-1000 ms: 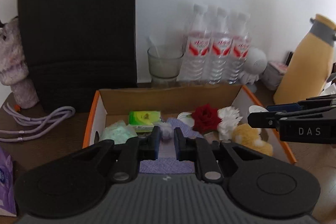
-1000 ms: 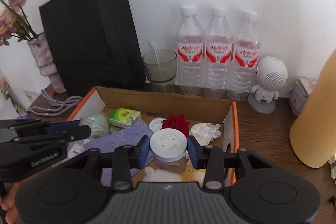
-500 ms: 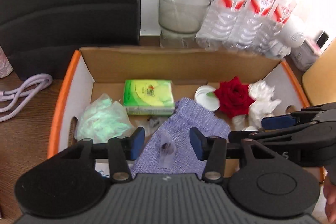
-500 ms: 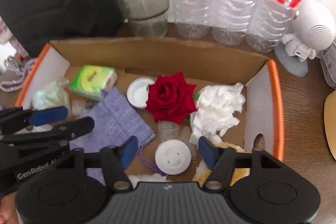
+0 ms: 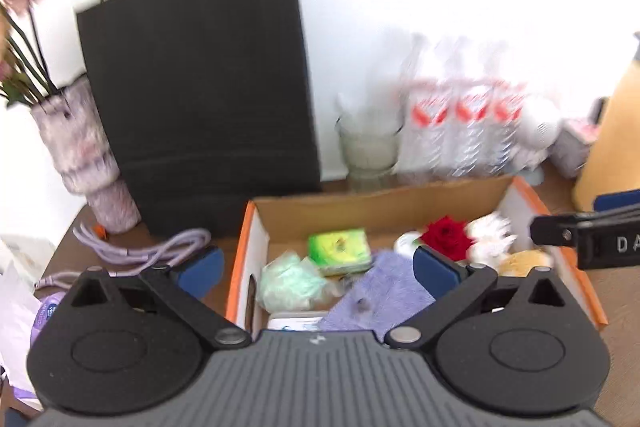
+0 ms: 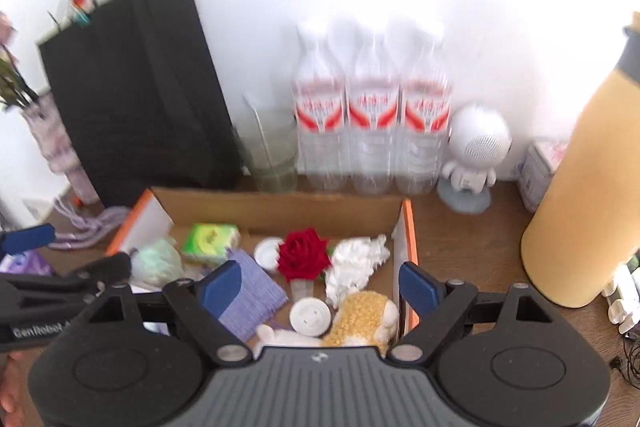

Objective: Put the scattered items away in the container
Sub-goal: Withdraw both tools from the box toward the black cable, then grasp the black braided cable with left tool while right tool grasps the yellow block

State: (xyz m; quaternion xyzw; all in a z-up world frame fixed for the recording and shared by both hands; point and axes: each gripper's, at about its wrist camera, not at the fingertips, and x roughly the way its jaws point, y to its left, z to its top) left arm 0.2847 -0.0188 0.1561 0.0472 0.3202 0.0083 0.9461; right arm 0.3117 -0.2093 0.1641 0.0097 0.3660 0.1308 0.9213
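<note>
Both grippers, left gripper (image 5: 316,269) and right gripper (image 6: 320,285), have just been opening wide, holding nothing; I see the orange-edged cardboard box (image 6: 276,209) on the counter, round white plastic cap (image 6: 311,315) inside.

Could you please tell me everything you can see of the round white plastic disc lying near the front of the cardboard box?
The round white plastic disc lies flat on the floor of the orange-edged cardboard box, near its front. It looks like smooth plastic, with a raised rim and two small marks on its face. The fluffy yellow plush toy sits against its right side, the purple knitted cloth lies to its left, and the red rose is just behind it. No fingers touch it.
</note>
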